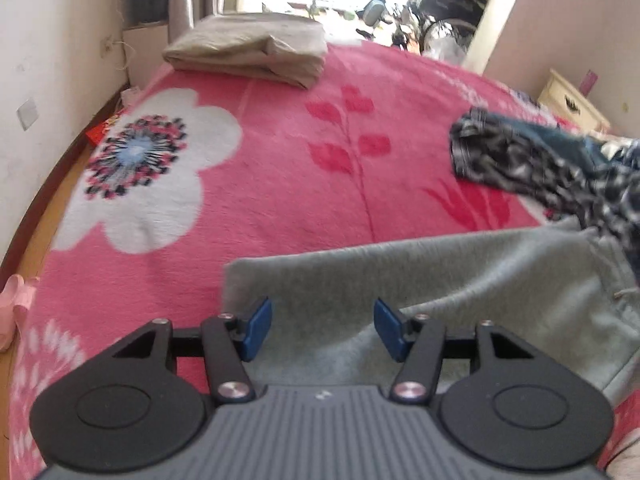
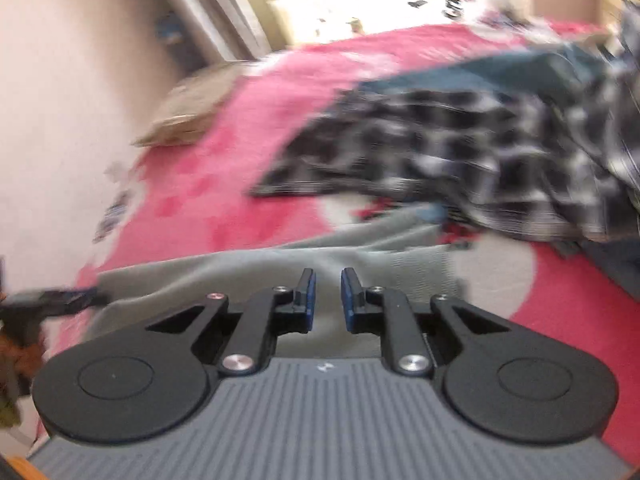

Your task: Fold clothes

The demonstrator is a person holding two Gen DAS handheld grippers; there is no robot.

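- You are in a home bedroom: a bed (image 1: 280,184) under a pink floral blanket fills the room.
- A folded beige sheet (image 1: 248,50) lies at its far edge.
- A cream nightstand (image 1: 572,104) stands beside its far right corner.

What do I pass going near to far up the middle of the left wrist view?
Left gripper, fingers open → grey fleece garment → pink floral blanket → folded beige cloth at the far edge.
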